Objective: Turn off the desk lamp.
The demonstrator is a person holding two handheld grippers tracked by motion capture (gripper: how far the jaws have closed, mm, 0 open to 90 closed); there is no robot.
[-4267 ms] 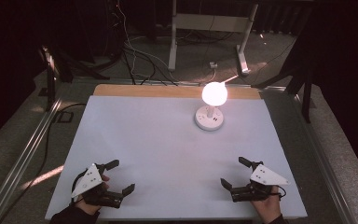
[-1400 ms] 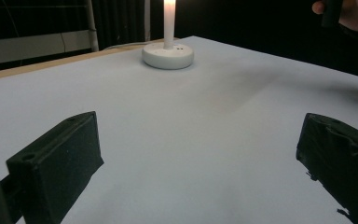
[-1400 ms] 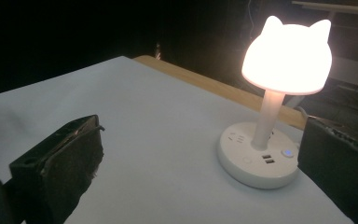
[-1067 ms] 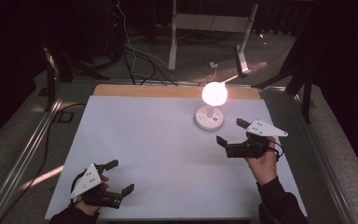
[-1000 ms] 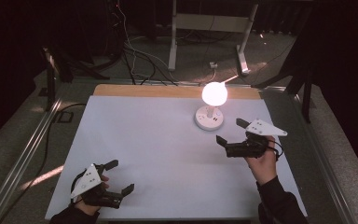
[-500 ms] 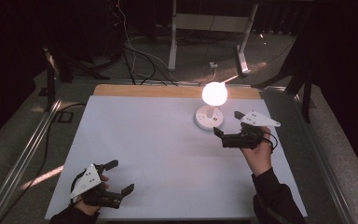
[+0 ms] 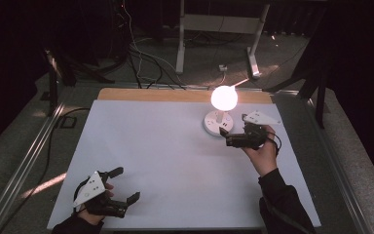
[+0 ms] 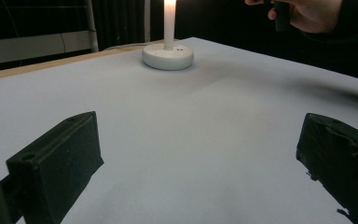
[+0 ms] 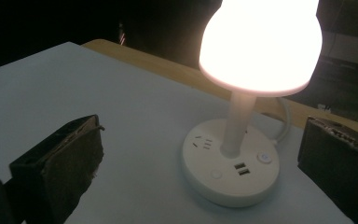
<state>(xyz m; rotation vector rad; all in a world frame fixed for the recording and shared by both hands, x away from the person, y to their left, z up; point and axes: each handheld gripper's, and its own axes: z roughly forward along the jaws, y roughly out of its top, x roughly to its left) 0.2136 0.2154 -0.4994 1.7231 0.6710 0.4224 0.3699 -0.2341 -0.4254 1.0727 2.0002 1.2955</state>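
While my right gripper (image 7: 230, 138) hangs wide open just beside the lit lamp (image 7: 220, 113) | go slow, press one button on its base | left gripper (image 7: 124, 185) wide open, far from lamp.

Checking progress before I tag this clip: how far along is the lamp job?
Done: right gripper is at the lamp, jaws open, facing its base. In hand: nothing gripped or pressed. Left: touching the base's button, probably; the lamp is lit. Left gripper rests open near the table edge.

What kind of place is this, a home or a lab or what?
Probably a lab or recording workspace: a white-topped table with only a lit lamp, cables on the floor behind it, and a metal stand's legs in the dark beyond.
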